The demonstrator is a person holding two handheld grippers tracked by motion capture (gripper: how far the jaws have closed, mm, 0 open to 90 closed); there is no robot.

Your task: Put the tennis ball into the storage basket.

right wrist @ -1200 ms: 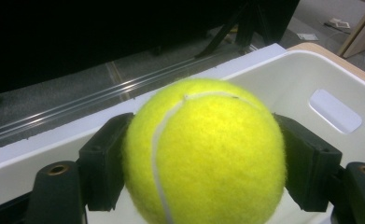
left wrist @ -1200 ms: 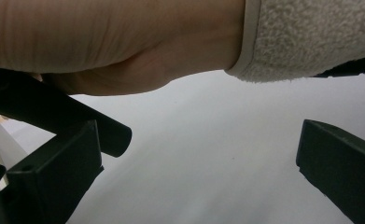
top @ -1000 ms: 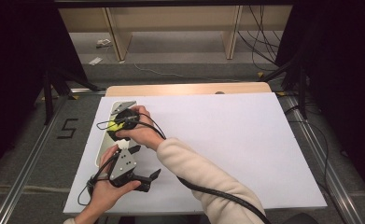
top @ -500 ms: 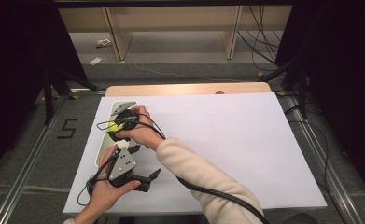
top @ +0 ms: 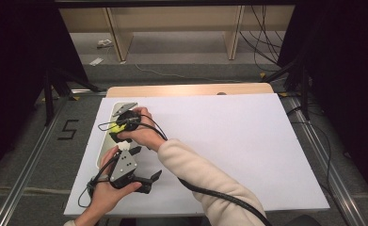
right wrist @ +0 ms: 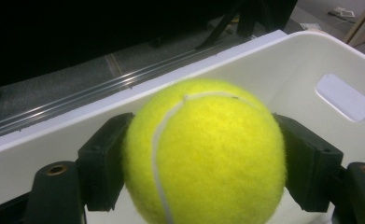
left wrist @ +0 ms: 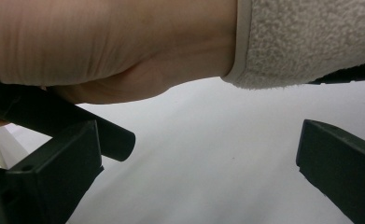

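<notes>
fingers (right wrist: 103, 168) tight on tennis ball (right wrist: 203, 154)

A lab: black curtains (top: 12, 70), aluminium floor rails (top: 28, 165), loose cables (top: 261, 33), a white-topped table (top: 228, 141)

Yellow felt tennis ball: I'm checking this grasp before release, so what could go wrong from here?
The yellow felt tennis ball is held by the right gripper only at its curved sides, so it might slip. Released over the white plastic bin, it may bounce out. The open left gripper sits close under the right wrist, risking a bump.
</notes>
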